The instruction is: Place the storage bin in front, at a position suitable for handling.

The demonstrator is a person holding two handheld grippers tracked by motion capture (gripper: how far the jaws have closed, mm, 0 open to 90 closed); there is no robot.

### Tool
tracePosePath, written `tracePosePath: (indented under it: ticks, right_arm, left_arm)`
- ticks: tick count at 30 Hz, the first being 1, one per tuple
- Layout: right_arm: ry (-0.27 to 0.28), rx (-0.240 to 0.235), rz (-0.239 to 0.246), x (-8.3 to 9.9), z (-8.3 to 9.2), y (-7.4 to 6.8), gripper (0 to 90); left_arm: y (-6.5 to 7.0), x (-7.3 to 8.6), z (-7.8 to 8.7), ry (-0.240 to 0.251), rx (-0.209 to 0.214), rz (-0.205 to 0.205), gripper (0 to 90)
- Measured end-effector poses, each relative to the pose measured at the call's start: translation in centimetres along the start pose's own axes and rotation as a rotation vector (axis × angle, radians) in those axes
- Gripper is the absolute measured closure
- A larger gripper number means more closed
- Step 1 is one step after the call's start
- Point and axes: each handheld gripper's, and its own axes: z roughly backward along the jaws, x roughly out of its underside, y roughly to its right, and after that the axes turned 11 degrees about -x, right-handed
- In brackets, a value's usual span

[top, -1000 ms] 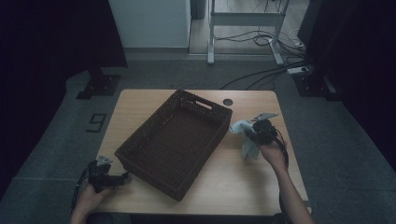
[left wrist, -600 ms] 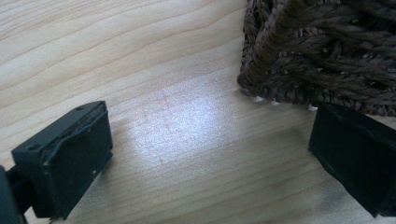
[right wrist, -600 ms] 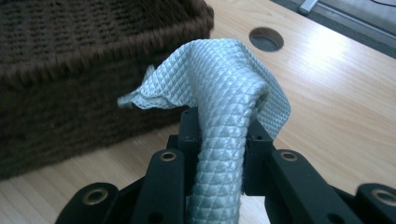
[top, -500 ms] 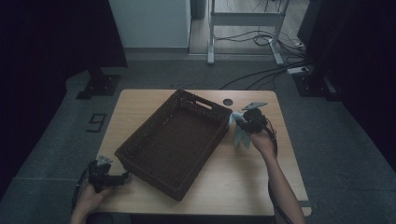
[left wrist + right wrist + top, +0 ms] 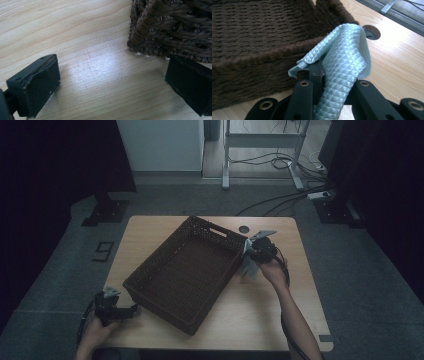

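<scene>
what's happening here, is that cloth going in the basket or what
A person works at a wooden table with a gripper in each hand. The right gripper is shut on a pale quilted cloth, held just outside the near wall of a dark woven basket; it probably goes in next. The basket looks empty so far. The left gripper rests open on the table by the basket's corner, holding nothing.

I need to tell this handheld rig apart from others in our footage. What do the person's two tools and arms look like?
Both tools are black. The left tool and the right tool each carry a grey three-cornered plate on top and trail a dark cable. The left tool's blocky black pads have worn, ragged edges. The right tool's body shows round brass-coloured fittings. Both forearms come in bare, with no sleeve visible.
</scene>
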Motion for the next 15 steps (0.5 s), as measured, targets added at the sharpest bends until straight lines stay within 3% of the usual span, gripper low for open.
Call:
tracePosePath:
  ticks: [15]
  right_arm:
    - [0.016, -0.071, 0.074, 0.7, 0.7, -2.6, 77.1]
  left_arm:
    - [0.0, 0.0, 0.0, -0.003, -0.003, 0.002, 0.0]
